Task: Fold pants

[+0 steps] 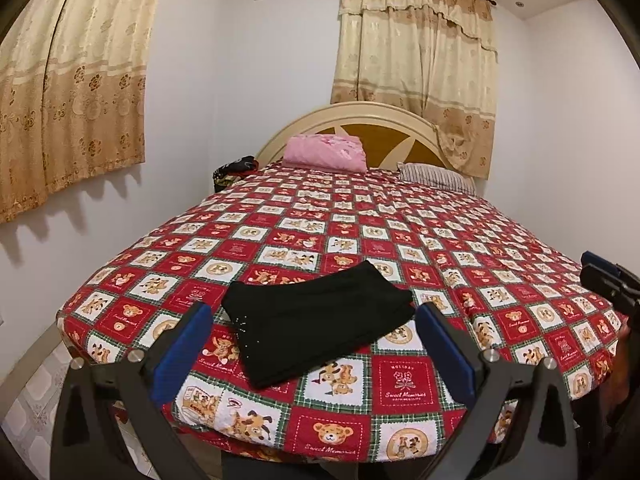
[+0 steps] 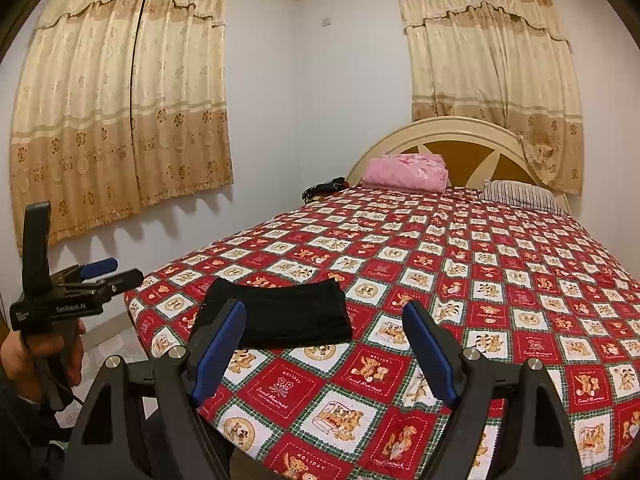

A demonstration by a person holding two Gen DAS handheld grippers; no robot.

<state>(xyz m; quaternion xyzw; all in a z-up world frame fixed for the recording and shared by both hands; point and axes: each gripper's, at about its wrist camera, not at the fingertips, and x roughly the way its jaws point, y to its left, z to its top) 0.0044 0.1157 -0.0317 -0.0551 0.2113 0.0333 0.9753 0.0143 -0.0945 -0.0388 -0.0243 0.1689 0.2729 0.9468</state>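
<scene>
Pants [image 1: 316, 322] lie folded ahead of both claws; left claw [image 1: 316, 344] and right claw [image 2: 324, 344] released, empty; judged complete, withdrawal next

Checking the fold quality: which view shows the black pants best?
The left wrist view: the folded black pants lie whole between its open jaws, layered edges visible. In the right wrist view the pants look flatter, with one corner hidden behind a finger.
</scene>
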